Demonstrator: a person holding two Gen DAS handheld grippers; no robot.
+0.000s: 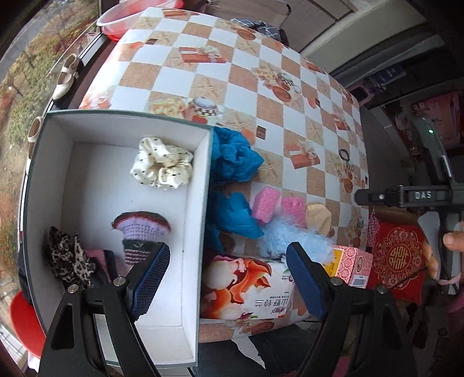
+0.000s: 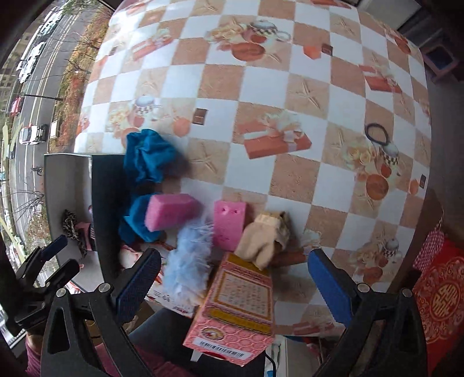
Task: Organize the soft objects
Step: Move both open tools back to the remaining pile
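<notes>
My left gripper (image 1: pixel 229 275) is open and empty above the right wall of a white box (image 1: pixel 200 203). In the box lie a cream dotted scrunchie (image 1: pixel 162 166), a purple knitted piece (image 1: pixel 142 232) and a leopard scrunchie (image 1: pixel 68 255). My right gripper (image 2: pixel 235 285) stands wide open over a pink carton (image 2: pixel 240 307), holding nothing. Beyond it on the table lie a light blue feathery piece (image 2: pixel 188 261), two pink sponges (image 2: pixel 169 213) (image 2: pixel 229 224), a beige cloth (image 2: pixel 264 239) and blue cloths (image 2: pixel 150 158). The left gripper (image 2: pixel 62 255) shows at the left edge of the right wrist view.
The checked tablecloth (image 2: pixel 290 87) stretches away behind the pile. A black hair tie (image 2: pixel 377 133) lies far right on it. A floral tissue pack (image 1: pixel 249 287) sits by the box. A red embroidered cushion (image 1: pixel 400 255) is off the table's right edge, and a red basin (image 1: pixel 127 21) at the far left corner.
</notes>
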